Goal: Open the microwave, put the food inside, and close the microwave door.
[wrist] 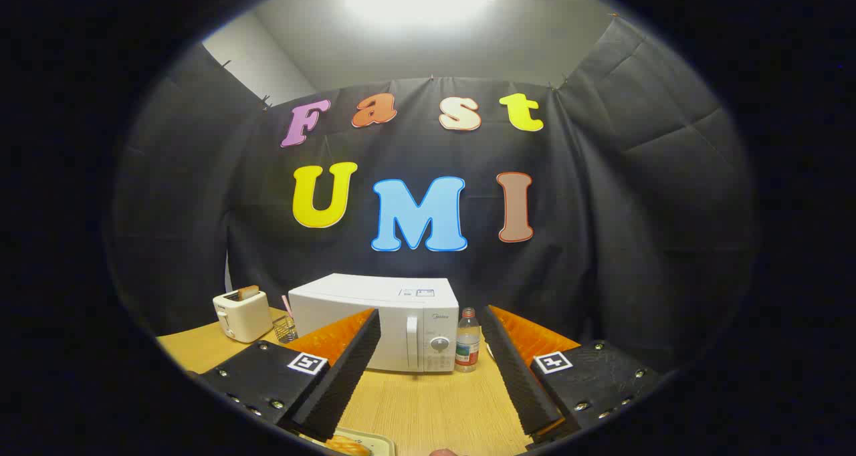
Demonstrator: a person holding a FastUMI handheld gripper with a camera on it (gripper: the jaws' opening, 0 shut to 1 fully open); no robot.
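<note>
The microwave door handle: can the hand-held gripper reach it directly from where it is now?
Probably yes. The hand-held gripper is open, and bare table lies between its fingers and the microwave handle. The water bottle stands just beside it.

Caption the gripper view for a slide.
Open gripper faces closed white microwave, toaster and bottle flanking it.

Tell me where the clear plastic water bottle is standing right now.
In the gripper view, the clear plastic water bottle stands upright on the wooden table, just right of the white microwave's control panel, beyond the open gripper.
</note>
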